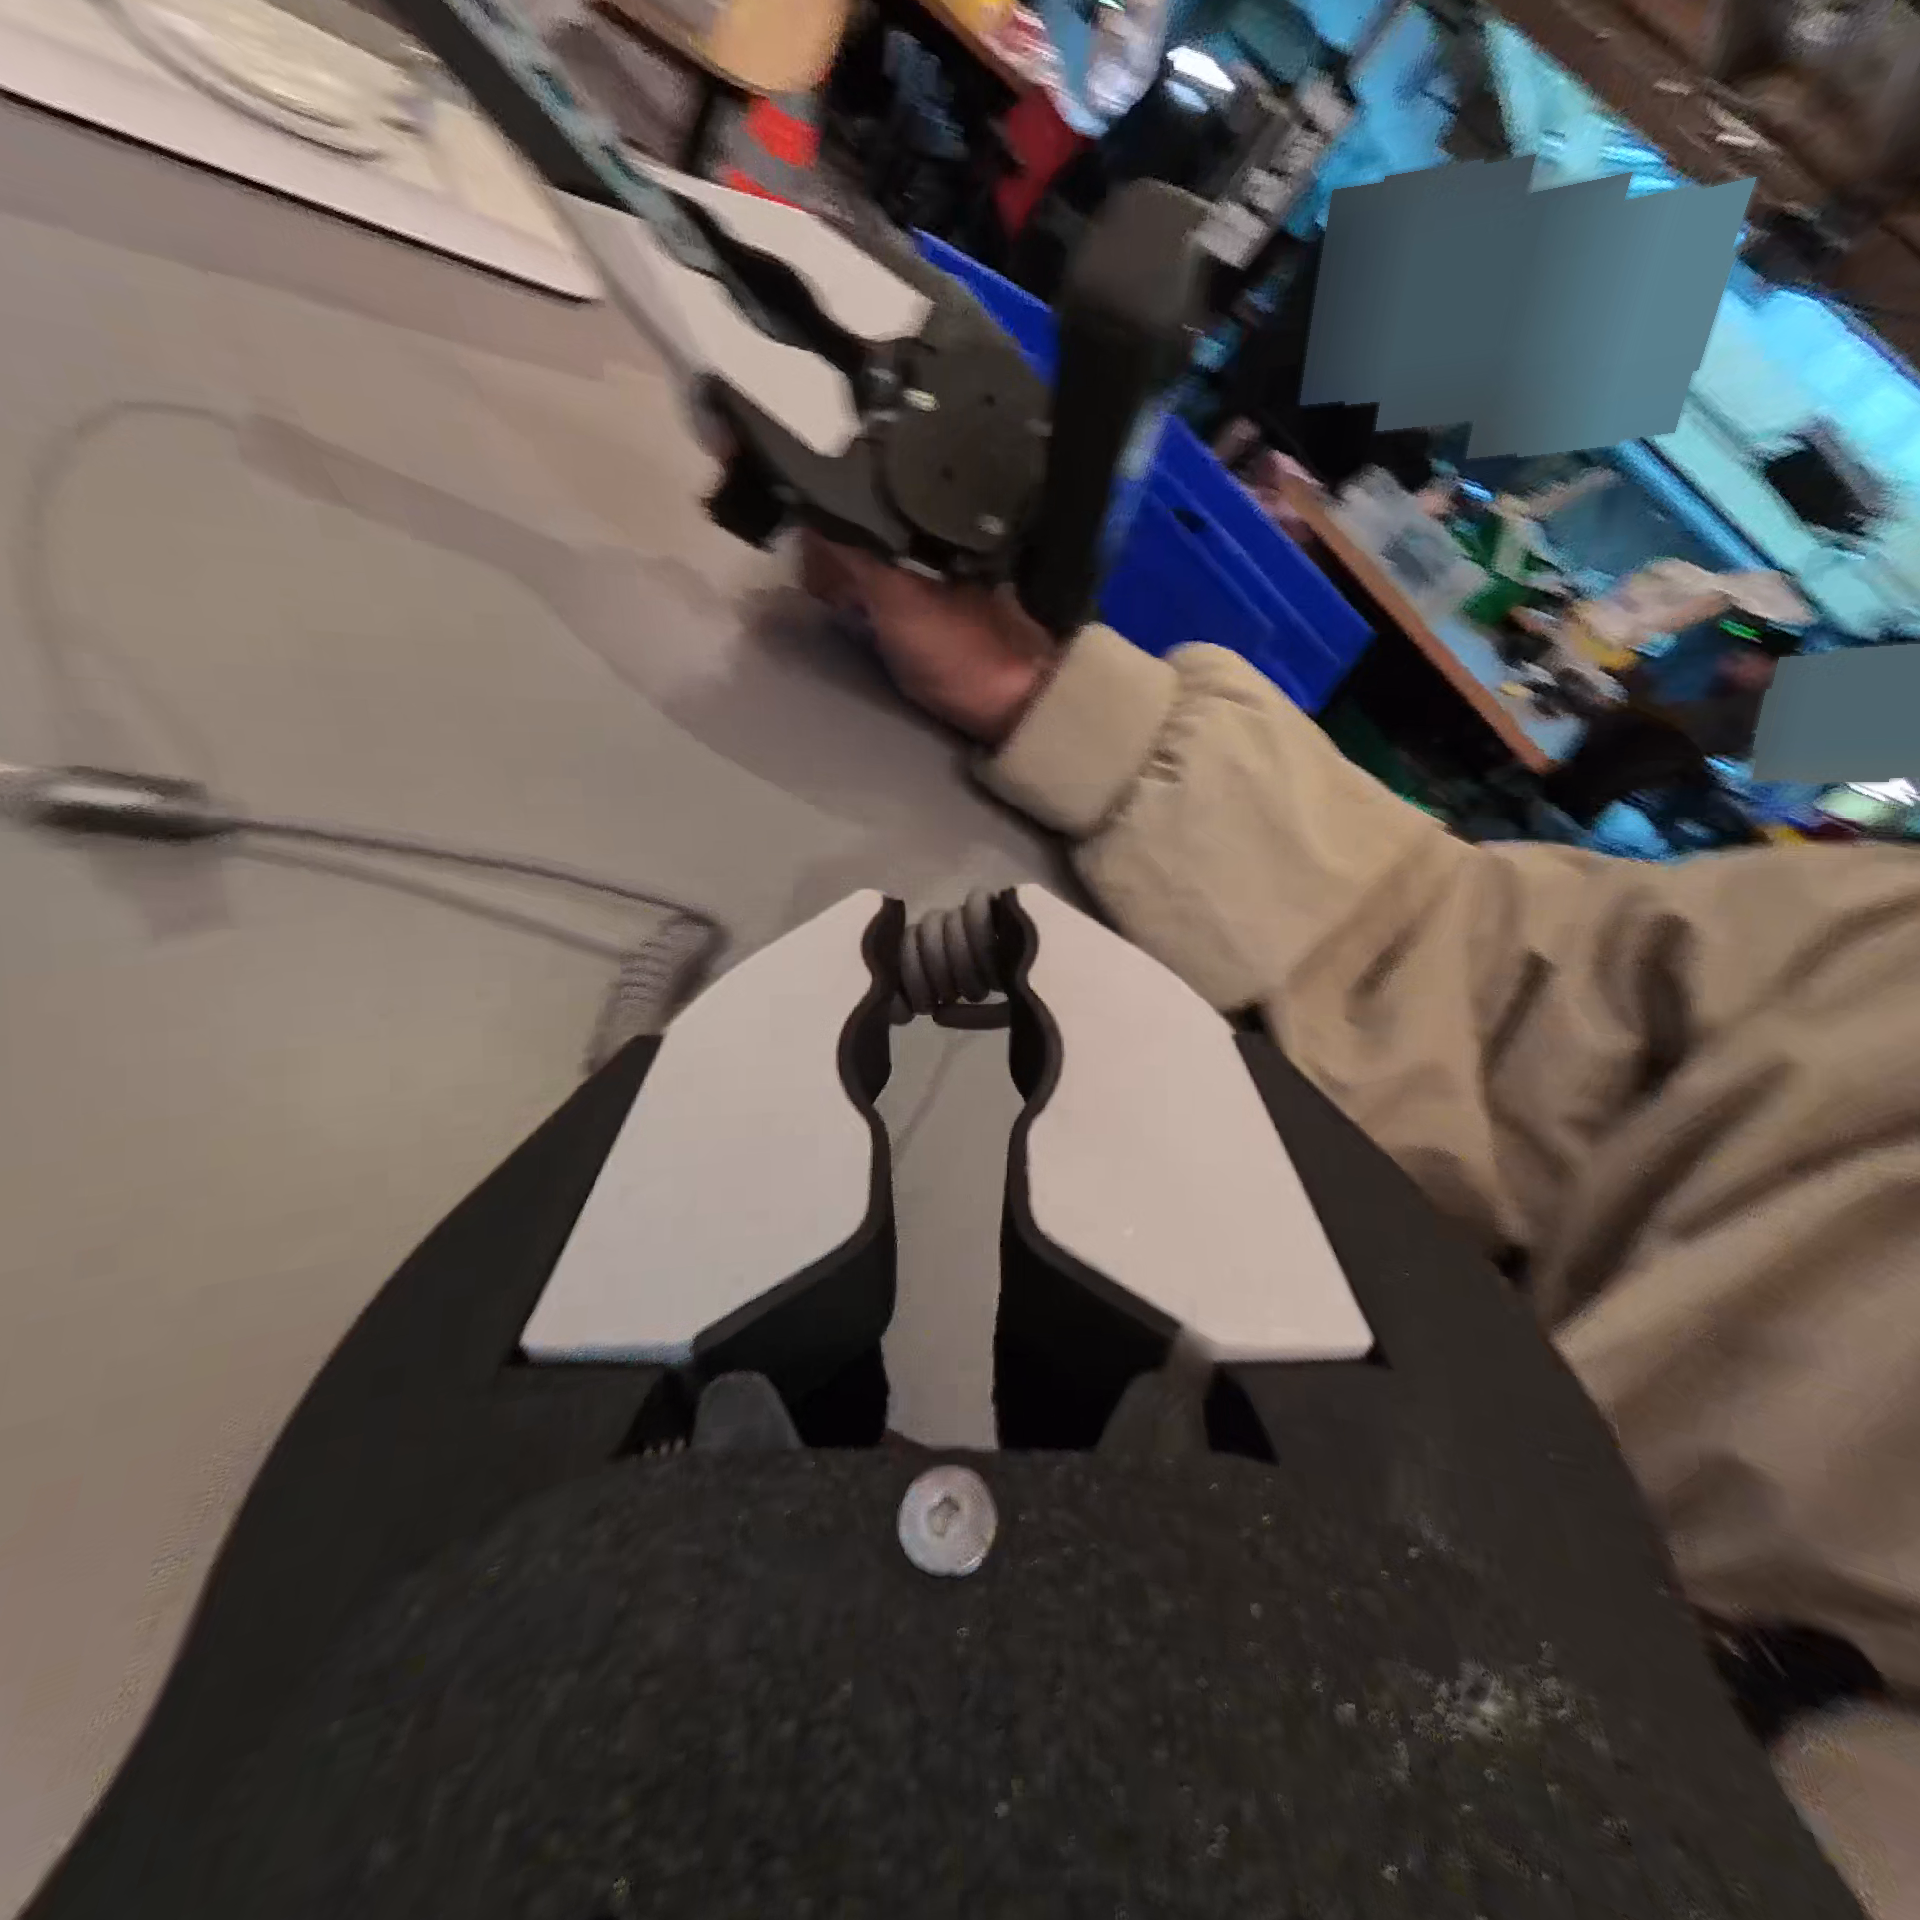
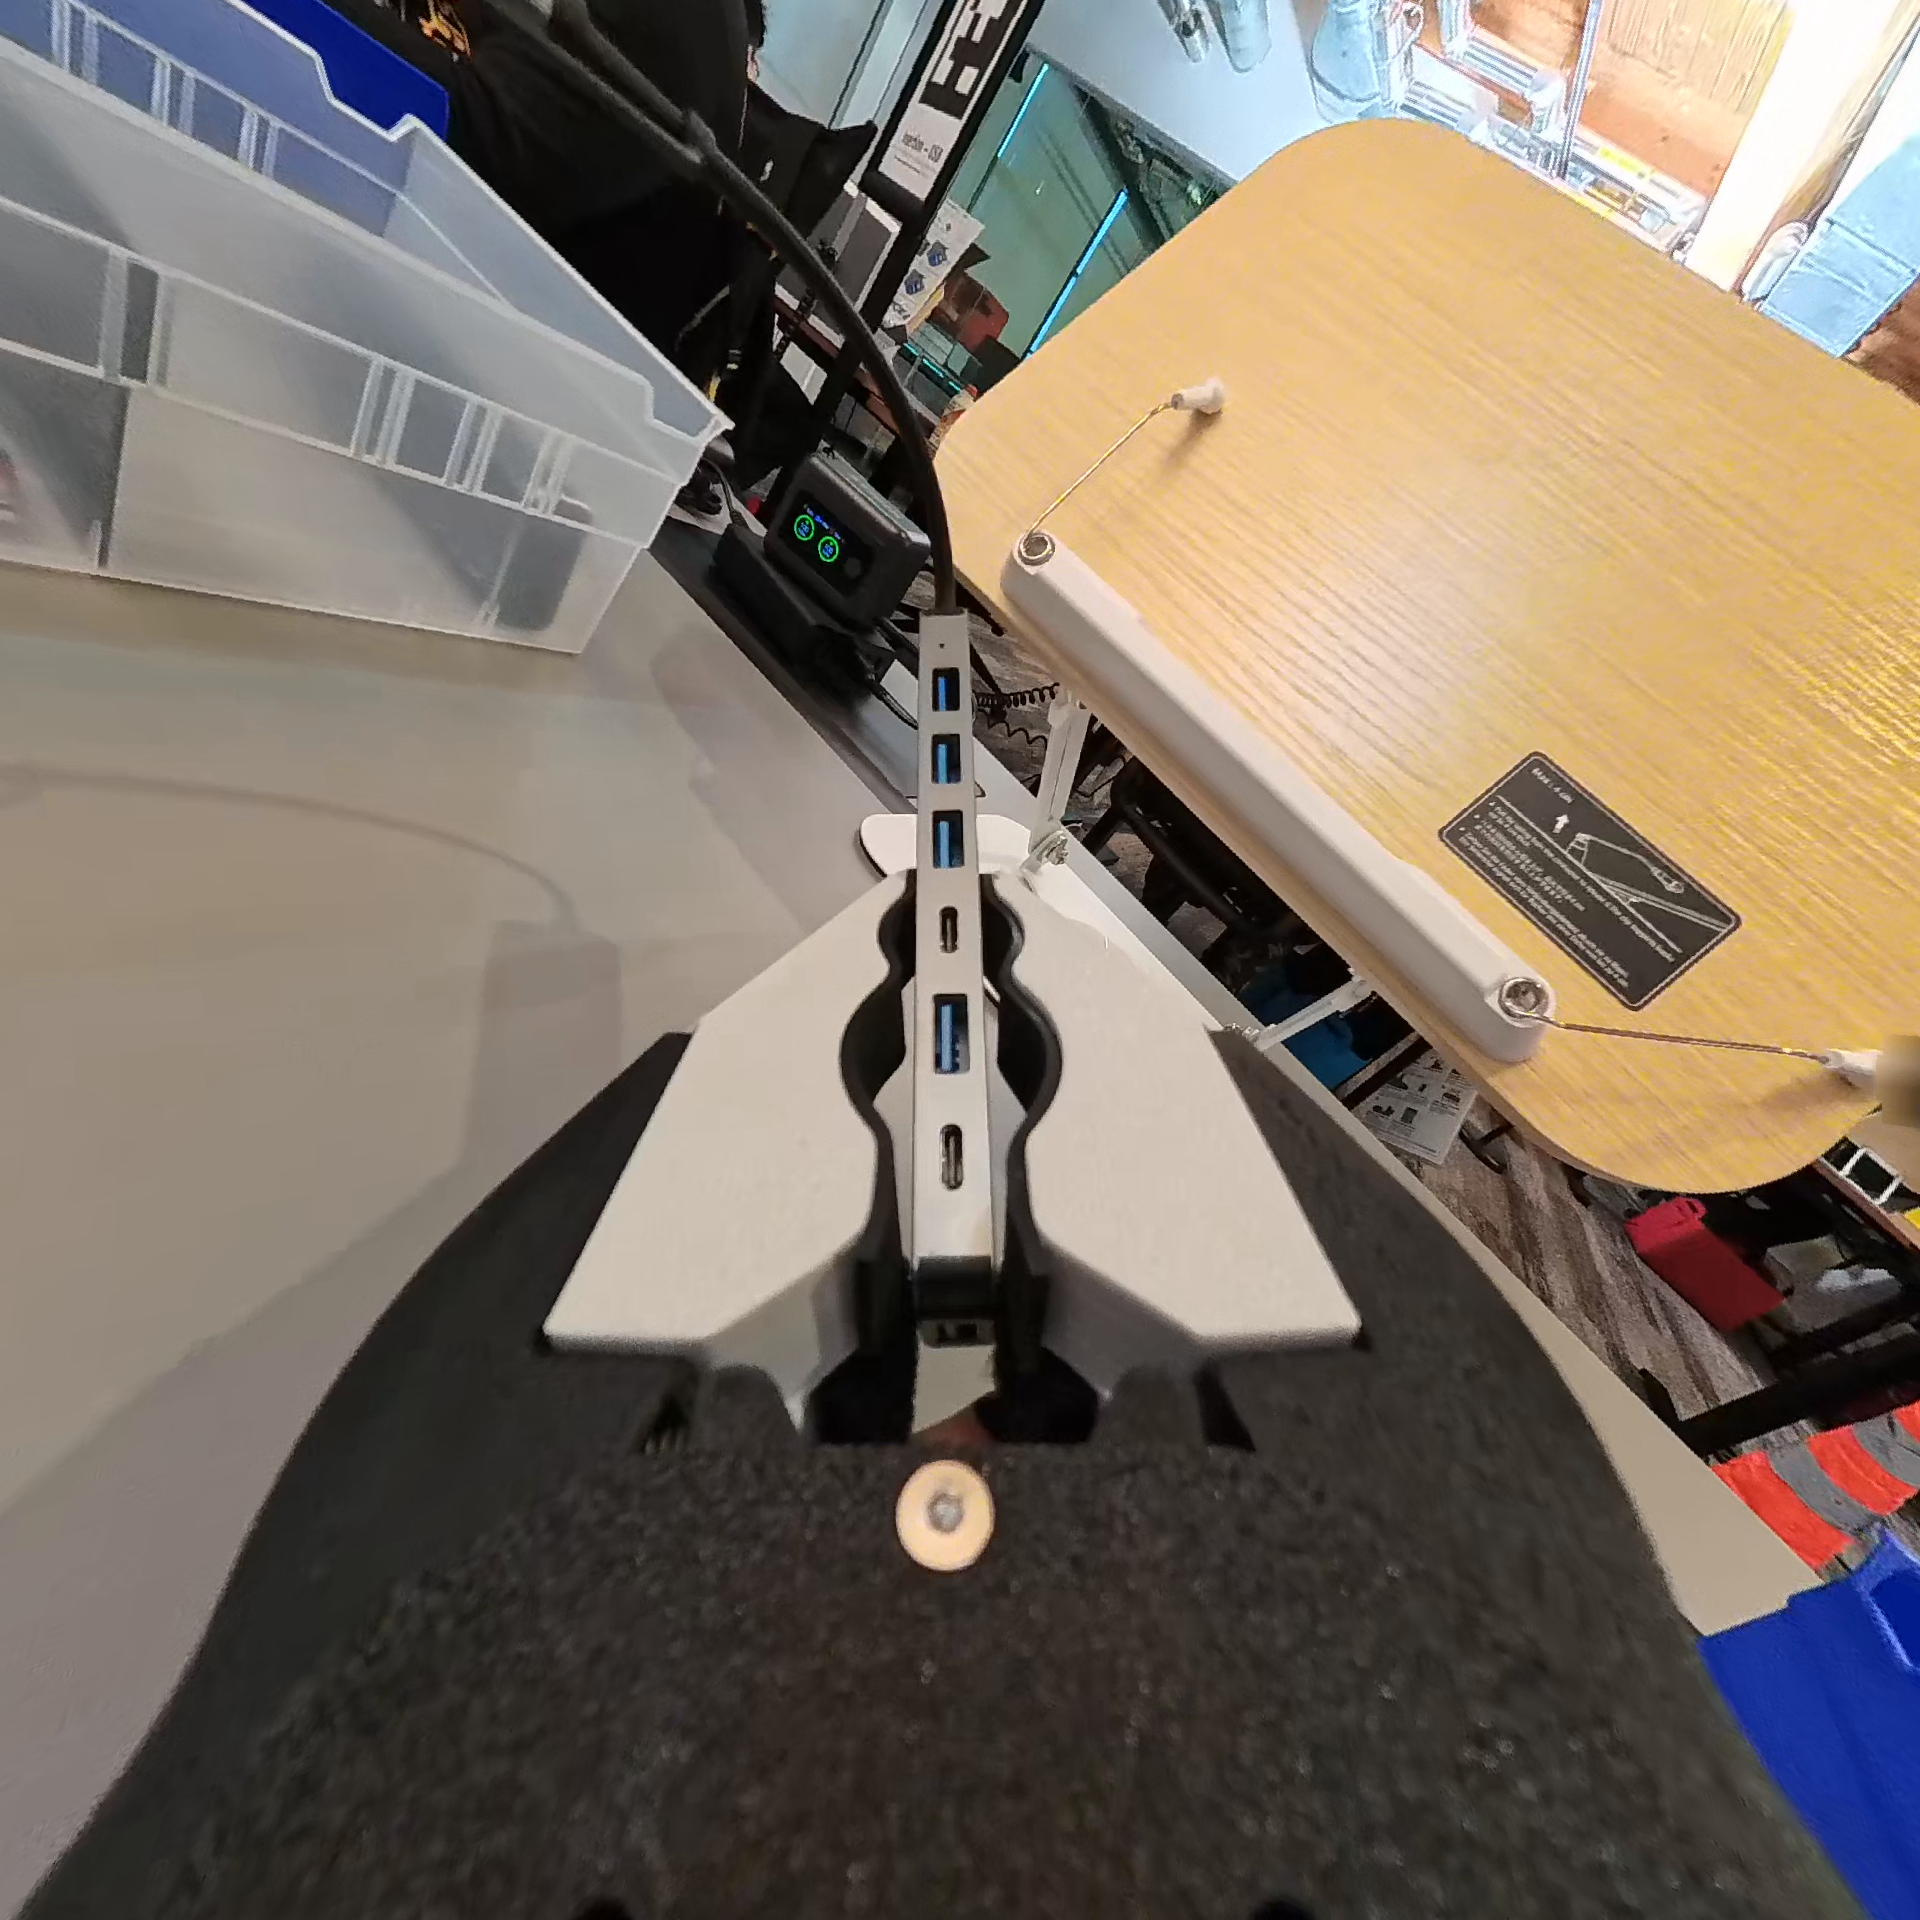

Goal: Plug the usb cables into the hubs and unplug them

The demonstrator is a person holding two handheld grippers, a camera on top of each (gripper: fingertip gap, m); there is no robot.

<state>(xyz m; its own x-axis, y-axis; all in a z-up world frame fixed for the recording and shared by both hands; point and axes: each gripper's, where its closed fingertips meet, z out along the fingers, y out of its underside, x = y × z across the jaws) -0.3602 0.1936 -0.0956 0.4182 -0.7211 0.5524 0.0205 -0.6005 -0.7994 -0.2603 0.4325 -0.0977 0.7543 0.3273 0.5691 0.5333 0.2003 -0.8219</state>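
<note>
Left tongs (image 1: 951,935) clenched on dark coiled cable section (image 1: 948,961); its blurred metal-tipped plug (image 1: 99,805) lies on grey table (image 1: 312,1039) at 9 o'clock. Right tongs (image 2: 951,914) clenched on slim grey multi-port hub (image 2: 948,873), blue sockets facing camera, hub lead toward 12 o'clock. Advice: regrip cable nearer plug, square plug to socket, hold hub rigid, push straight.

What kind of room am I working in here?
Most likely a workshop or lab. Cluttered workbenches fill the background, a clear plastic storage bin and a battery charger sit at the grey table, and blue crates stand alongside.
</note>
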